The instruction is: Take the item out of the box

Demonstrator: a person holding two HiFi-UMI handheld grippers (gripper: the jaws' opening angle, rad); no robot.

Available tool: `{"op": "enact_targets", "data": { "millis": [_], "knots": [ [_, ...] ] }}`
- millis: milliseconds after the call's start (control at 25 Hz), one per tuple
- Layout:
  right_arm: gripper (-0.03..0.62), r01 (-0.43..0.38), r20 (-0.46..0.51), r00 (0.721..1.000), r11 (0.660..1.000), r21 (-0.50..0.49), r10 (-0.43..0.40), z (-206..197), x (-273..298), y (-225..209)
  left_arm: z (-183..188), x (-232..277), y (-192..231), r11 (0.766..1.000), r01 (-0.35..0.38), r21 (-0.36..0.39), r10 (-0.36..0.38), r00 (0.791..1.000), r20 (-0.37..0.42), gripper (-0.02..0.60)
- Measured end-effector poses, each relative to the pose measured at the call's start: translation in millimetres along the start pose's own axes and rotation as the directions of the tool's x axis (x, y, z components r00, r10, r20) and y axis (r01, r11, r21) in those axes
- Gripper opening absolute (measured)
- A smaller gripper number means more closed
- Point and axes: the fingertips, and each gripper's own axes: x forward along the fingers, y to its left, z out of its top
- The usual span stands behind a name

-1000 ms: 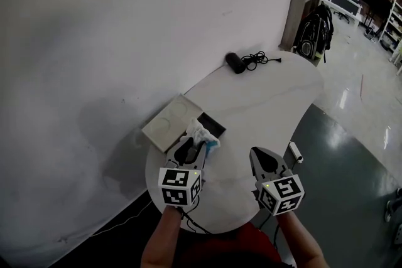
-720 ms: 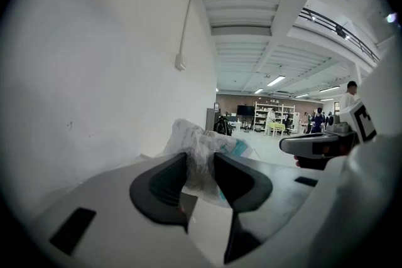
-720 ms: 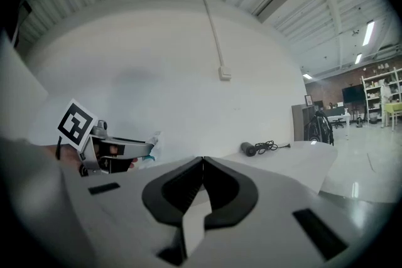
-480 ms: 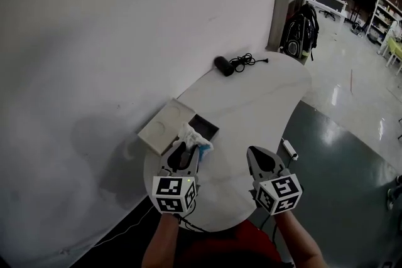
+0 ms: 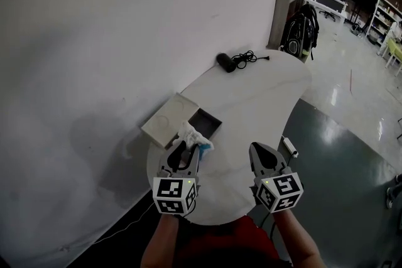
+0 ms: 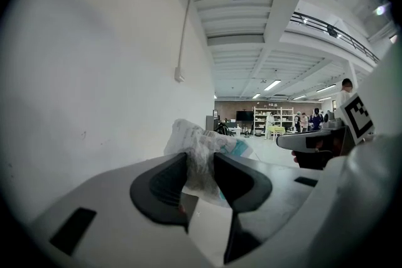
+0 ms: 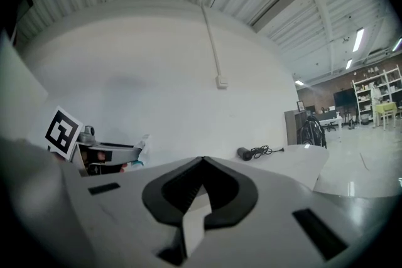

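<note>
My left gripper (image 5: 187,149) is shut on a crinkled white packet with a blue corner (image 5: 195,136), held just in front of the open dark box (image 5: 205,120). In the left gripper view the packet (image 6: 204,147) sits squeezed between the two dark pads (image 6: 164,182) of that gripper (image 6: 201,177). The box's pale lid (image 5: 167,122) lies beside the box on the left. My right gripper (image 5: 264,159) hovers over the near part of the white table (image 5: 264,97), apart from the box. Its jaws meet, with nothing between them (image 7: 201,165).
A black cylindrical device with a coiled cable (image 5: 233,61) lies at the table's far end. The table stands against a white wall (image 5: 94,41). To the right, grey floor drops away past the table edge, with a white power strip (image 5: 288,147) on it. A dark backpack (image 5: 302,31) stands beyond the table.
The left gripper with the packet has drawn slightly back from the box toward me. The right gripper has barely moved. The head view has shifted a little.
</note>
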Motion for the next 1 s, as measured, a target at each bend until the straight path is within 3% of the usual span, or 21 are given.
{"op": "enact_targets", "data": {
  "millis": [1000],
  "knots": [
    [0.012, -0.013, 0.058, 0.998, 1.000, -0.013, 0.014, 12.0, -4.9, 32.9, -3.0, -24.7, 11.4, 1.000, 0.005, -0.004, -0.005, 0.999, 0.046, 0.152]
  ]
}}
